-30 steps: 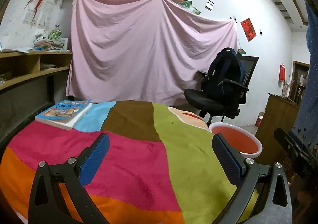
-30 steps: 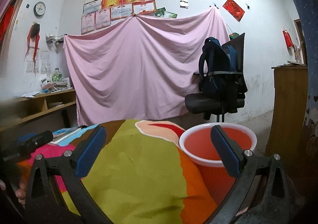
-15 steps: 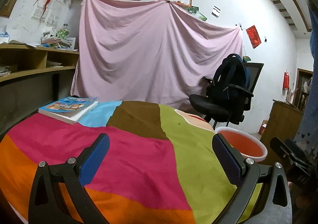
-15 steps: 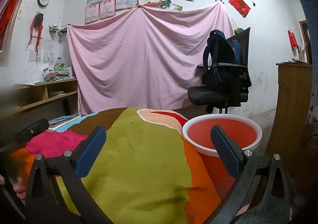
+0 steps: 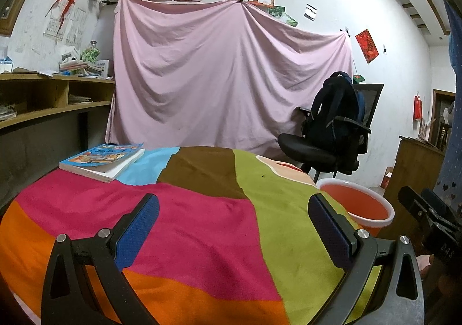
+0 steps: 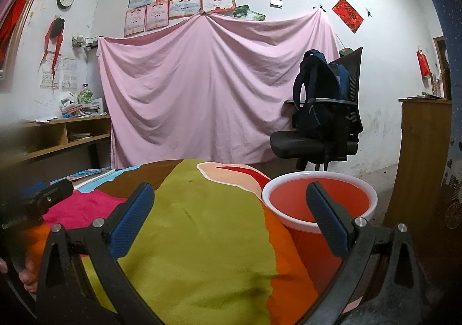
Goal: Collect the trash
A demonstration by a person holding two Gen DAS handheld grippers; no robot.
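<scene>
An orange bucket with a white rim point(image 5: 358, 205) stands beside the table's right edge; it also shows in the right wrist view point(image 6: 319, 201). My left gripper point(image 5: 232, 227) is open and empty above the colourful tablecloth point(image 5: 202, 209). My right gripper point(image 6: 229, 218) is open and empty, over the cloth's green patch point(image 6: 202, 238), with its right finger in front of the bucket. A tiny dark speck point(image 5: 262, 175) lies on the green patch, also in the right wrist view point(image 6: 190, 181). No other trash shows.
A book point(image 5: 102, 159) lies at the table's far left. A black office chair with a dark backpack point(image 5: 335, 128) stands behind the bucket. A wooden cabinet point(image 6: 421, 157) is at the right, wooden shelves point(image 5: 43, 100) at the left, a pink sheet point(image 5: 228, 79) behind.
Both grippers have tilted up and drawn back a little; the bucket sits lower and farther right in the left view. Both stay open and empty.
</scene>
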